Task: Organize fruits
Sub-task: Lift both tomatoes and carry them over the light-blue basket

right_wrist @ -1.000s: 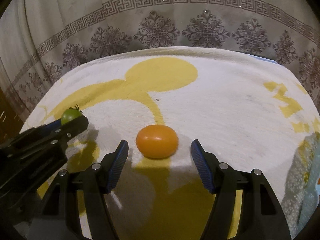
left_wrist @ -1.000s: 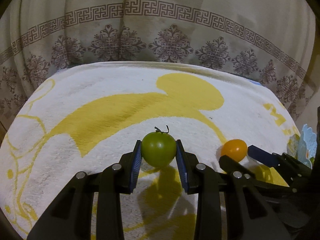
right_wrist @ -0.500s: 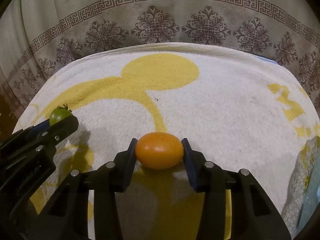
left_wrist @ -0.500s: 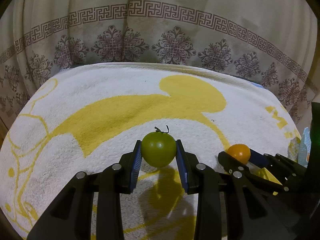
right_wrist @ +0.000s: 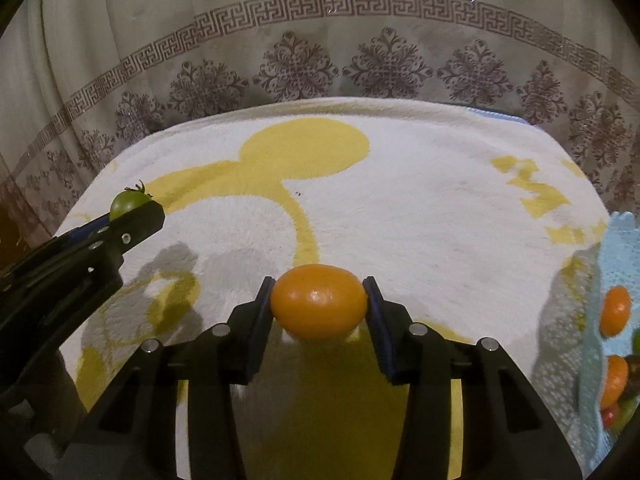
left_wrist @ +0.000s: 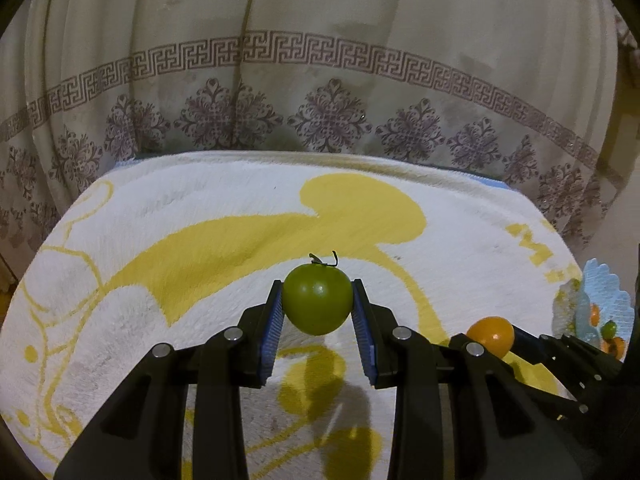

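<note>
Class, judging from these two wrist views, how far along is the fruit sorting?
Done: several orange and green fruits already lie on the light blue mat at the right edge. In hand: the left hand-held gripper grips a green tomato; the right hand-held gripper grips an orange fruit. Left: probably carrying both to the mat.

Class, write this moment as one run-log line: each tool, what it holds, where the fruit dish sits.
left tool: shut on green tomato | right tool: shut on orange fruit | blue dish: far right, holds fruit
</note>
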